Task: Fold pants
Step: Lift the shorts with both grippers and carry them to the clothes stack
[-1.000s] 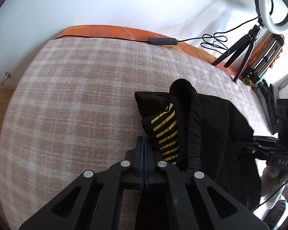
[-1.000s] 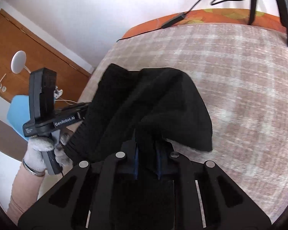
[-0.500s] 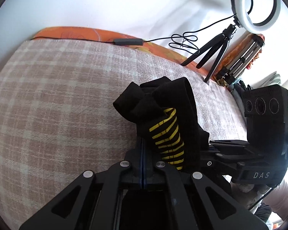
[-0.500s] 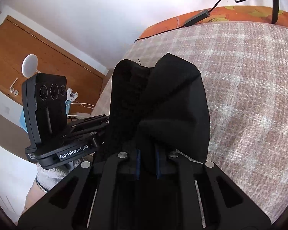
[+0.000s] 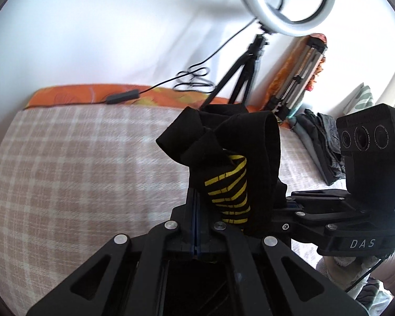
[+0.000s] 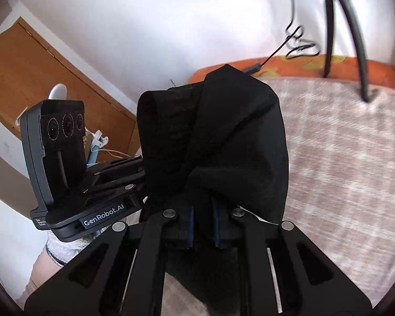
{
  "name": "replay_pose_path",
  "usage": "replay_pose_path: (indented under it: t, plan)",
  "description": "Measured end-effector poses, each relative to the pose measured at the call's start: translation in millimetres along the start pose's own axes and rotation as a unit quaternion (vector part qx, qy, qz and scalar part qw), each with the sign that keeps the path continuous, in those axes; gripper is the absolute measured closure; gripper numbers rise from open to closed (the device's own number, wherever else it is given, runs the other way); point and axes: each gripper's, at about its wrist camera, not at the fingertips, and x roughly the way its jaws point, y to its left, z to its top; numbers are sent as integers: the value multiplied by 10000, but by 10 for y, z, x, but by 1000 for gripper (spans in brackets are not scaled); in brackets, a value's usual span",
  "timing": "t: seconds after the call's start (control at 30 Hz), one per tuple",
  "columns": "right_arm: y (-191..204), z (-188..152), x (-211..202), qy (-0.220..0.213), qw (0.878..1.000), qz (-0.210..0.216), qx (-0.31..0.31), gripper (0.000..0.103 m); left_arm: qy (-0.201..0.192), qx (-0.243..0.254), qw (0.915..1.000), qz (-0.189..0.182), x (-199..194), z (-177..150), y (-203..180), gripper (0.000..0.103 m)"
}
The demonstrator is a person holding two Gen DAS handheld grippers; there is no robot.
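The black pants [image 5: 239, 142] with yellow stripes near the waistband hang bunched in the air above the checked bed cover [image 5: 73, 163]. My left gripper [image 5: 196, 200] is shut on the fabric beside the striped part. My right gripper [image 6: 202, 210] is shut on a thick fold of the same pants [image 6: 223, 137], which drape over its fingers. The two grippers are close side by side: the right one shows in the left wrist view [image 5: 329, 210], the left one in the right wrist view [image 6: 113, 173].
A ring light [image 5: 284, 2] on a black tripod [image 5: 239, 79] stands on the far side of the bed, with a cable and an orange sheet edge [image 5: 92, 96]. Folded clothes [image 5: 321, 142] lie at the right. A wooden door [image 6: 39, 79] is at the left.
Both grippers have lifted the pants off the bed and moved closer together. The fabric that lay spread on the cover now hangs bunched between them.
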Motion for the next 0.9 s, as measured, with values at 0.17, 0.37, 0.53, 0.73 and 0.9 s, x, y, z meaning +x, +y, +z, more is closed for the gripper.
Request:
replay_pose_path:
  t: [0.17,0.37,0.53,0.73,0.9]
  plan:
    - [-184,15,-630,-311,9991,-291,9,89,-110,320,9993,-148,-16,163,-581,103]
    - [-588,-34,-1542,-725,9951,-658,125,89,-233,758,9961,-381,101,381,-1452,103]
    - [-978,-102,-2306,-991,9896,-1028,153,89,-265,1171,9903,-700,281,558,-2275,103]
    - [-1503,-189,-3217,-1190,9821,-1447,181,89,-237,1619,9812,-1023,598,712,-3271,103]
    - [-1878,-246,-3694,-1153,9757,-1856,185,89,-183,1812,9750,-1275,983,814,-3979,103]
